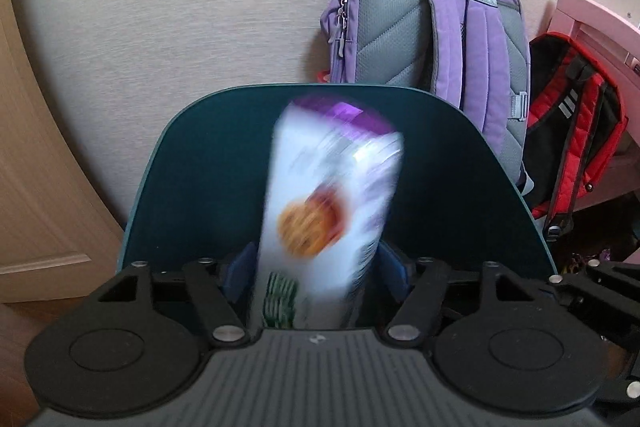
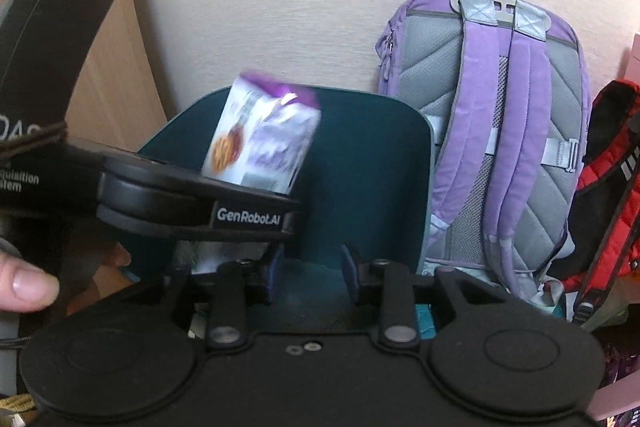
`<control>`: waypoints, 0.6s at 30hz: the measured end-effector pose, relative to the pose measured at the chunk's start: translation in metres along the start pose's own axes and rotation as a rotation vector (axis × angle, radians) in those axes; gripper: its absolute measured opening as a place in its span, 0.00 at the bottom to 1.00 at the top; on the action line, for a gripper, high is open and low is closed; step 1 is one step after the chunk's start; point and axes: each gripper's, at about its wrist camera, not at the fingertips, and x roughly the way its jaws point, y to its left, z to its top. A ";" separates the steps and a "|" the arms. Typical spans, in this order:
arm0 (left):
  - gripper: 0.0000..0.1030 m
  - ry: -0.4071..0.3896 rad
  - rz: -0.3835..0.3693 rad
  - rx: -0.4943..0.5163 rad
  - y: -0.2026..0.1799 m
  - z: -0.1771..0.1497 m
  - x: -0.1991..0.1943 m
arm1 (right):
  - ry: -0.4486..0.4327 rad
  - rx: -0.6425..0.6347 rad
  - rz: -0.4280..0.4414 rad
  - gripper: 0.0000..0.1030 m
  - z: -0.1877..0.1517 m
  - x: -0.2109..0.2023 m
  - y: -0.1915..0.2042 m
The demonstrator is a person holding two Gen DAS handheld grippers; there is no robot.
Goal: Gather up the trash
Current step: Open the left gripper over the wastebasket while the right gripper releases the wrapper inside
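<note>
Against the beige wall [image 1: 180, 7] stood a teal bin [image 1: 192, 163]; the left gripper [image 1: 316, 263] grasped a cookie box [image 1: 328, 211] above it, the right gripper [image 2: 310, 267] was released.

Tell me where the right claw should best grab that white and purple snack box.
Probably the free upper end of the snack box, from its right-hand side. The left claw already pinches the lower end, and the box stands tilted above the teal bin; the right claw is open and empty.
</note>
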 end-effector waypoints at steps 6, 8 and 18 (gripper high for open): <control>0.72 -0.019 -0.013 -0.017 0.000 -0.001 -0.017 | -0.028 0.014 0.007 0.41 0.002 -0.018 -0.003; 0.72 -0.025 -0.021 -0.016 0.001 -0.004 -0.028 | -0.037 0.016 0.004 0.42 0.002 -0.028 -0.002; 0.72 -0.076 -0.030 0.005 -0.004 -0.026 -0.104 | -0.070 0.004 0.006 0.50 -0.014 -0.083 0.009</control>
